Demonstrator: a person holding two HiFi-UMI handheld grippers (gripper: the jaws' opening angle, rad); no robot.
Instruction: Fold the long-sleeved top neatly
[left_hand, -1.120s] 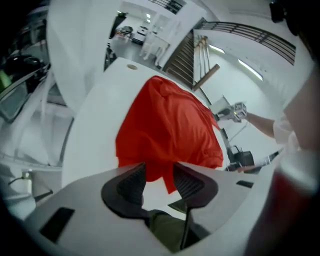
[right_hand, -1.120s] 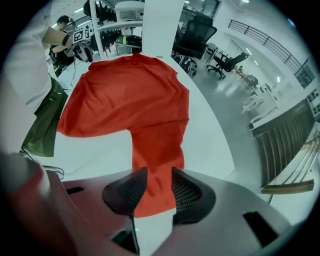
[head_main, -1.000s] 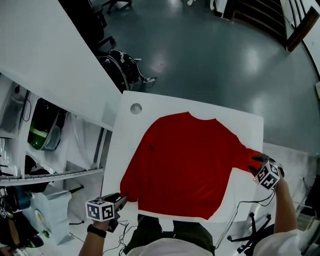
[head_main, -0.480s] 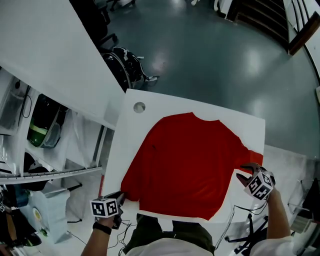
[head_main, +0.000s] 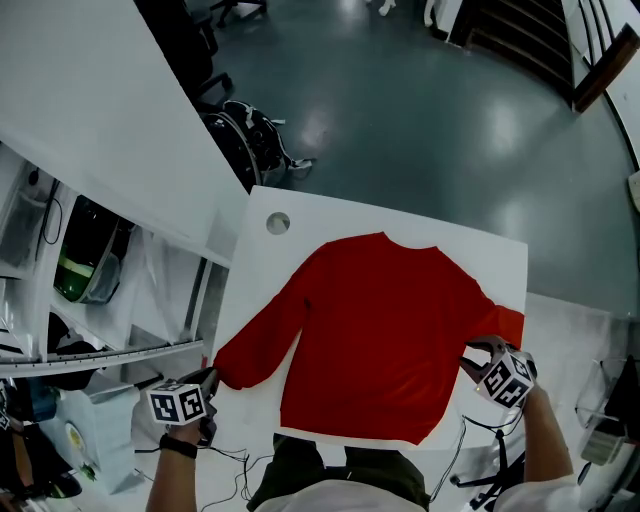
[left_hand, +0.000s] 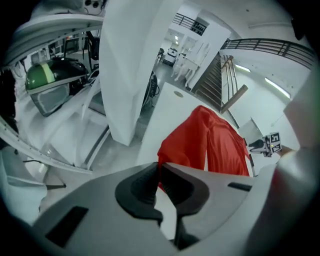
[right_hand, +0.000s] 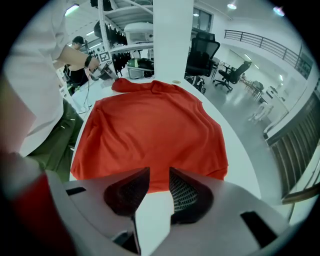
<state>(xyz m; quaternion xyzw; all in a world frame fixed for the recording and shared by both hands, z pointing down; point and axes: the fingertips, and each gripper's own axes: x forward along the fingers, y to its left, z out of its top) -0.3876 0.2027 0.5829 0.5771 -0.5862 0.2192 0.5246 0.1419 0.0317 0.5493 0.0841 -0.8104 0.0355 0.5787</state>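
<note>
A red long-sleeved top (head_main: 380, 330) lies flat on the white table (head_main: 260, 260), collar away from me. Its left sleeve (head_main: 262, 335) stretches out diagonally toward the table's near-left corner. My left gripper (head_main: 208, 380) is shut on that sleeve's cuff, and red cloth (left_hand: 172, 150) is pinched between its jaws (left_hand: 159, 167). The right sleeve (head_main: 505, 322) lies bunched at the right edge. My right gripper (head_main: 474, 356) hovers just beside it; its jaws (right_hand: 159, 175) have just been closing, but a gap remains with only white table in it, and the red hem (right_hand: 150, 182) lies past the tips.
A round hole (head_main: 277, 222) sits in the table's far-left corner. A white partition (head_main: 100, 120) and shelving (head_main: 90, 260) stand to the left, a dark chair (head_main: 250, 135) beyond the table. Cables (head_main: 240, 462) hang at the near edge by my legs.
My left gripper has moved left and pulled the left sleeve out from the body into a diagonal. My right gripper has come nearer to me, off the right sleeve.
</note>
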